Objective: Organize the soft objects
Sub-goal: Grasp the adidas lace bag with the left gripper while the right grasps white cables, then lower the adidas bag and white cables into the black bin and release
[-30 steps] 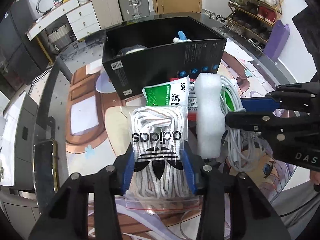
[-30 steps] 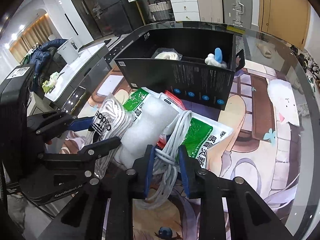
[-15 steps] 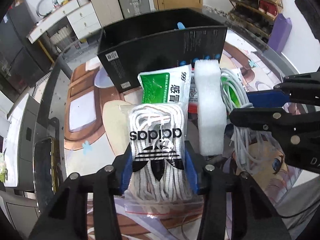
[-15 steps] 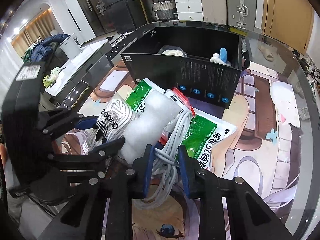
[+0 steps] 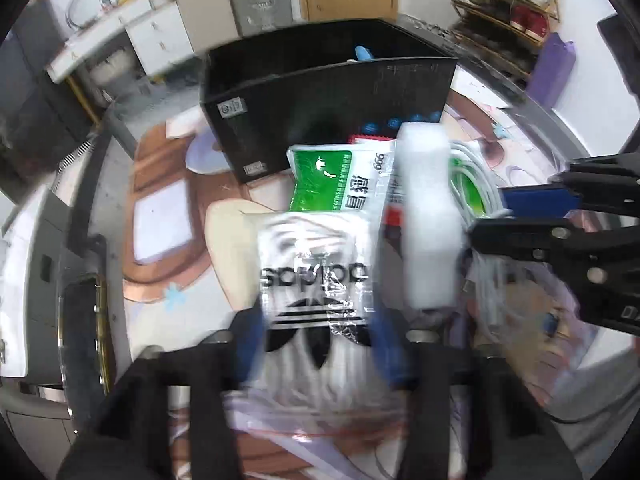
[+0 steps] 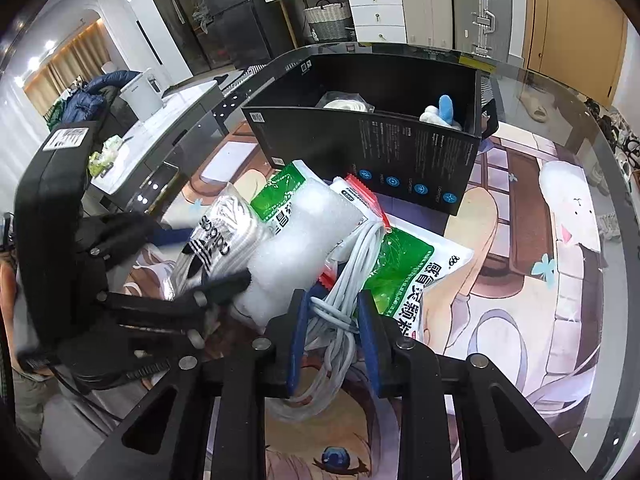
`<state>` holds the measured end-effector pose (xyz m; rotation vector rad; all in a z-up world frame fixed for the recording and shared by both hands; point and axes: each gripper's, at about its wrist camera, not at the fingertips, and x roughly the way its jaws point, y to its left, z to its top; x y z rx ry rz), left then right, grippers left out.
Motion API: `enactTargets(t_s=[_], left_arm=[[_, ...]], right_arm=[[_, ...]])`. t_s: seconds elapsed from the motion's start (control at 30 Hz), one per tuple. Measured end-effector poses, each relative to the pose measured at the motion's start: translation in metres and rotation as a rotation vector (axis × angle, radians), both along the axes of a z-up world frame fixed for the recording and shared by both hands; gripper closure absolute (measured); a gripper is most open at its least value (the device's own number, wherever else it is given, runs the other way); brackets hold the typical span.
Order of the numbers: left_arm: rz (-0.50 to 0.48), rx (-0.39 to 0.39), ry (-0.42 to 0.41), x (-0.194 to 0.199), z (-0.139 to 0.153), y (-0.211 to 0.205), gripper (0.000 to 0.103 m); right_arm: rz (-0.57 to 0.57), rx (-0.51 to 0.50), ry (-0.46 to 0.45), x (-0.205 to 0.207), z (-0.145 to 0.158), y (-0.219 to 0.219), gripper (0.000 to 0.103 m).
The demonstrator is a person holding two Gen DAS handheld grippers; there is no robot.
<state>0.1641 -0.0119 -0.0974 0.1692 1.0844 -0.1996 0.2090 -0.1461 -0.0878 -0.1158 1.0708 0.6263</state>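
Note:
My left gripper (image 5: 316,332) is shut on a clear adidas bag of white laces (image 5: 316,272), also seen in the right wrist view (image 6: 216,240). My right gripper (image 6: 332,320) is shut on a bundle of white cable (image 6: 340,312), which also shows in the left wrist view (image 5: 480,208). A white foam block (image 5: 428,216) lies between them, on green-and-white sachets (image 5: 328,176). The black box (image 5: 328,92) stands behind the pile and holds a blue-and-white soft toy (image 6: 440,110) and a white roll (image 6: 346,102).
A printed mat (image 6: 520,240) covers the glass table. The table's rounded edge (image 6: 616,184) runs along the right. A dark phone-like slab (image 5: 80,336) lies at the left edge. Suitcases (image 6: 480,4) and drawers (image 6: 376,12) stand beyond.
My left gripper has lifted the laces bag and shifted it; its view is now motion-blurred. The right gripper keeps its hold on the cable with little movement.

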Motion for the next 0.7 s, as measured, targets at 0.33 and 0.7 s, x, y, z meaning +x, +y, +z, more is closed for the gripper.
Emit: enactTargets(t_s=[0.33, 0.7], left_arm=[[-0.019, 0.037, -0.108, -0.013, 0.031, -0.004, 0.064], [-0.024, -0.047, -0.190, -0.012, 0.071, 0.001, 0.064]], right_arm=[[0.009, -0.003, -0.065, -0.008, 0.021, -0.007, 0.080], [0.001, 0.038, -0.179, -0.020, 0.065, -0.005, 0.080]])
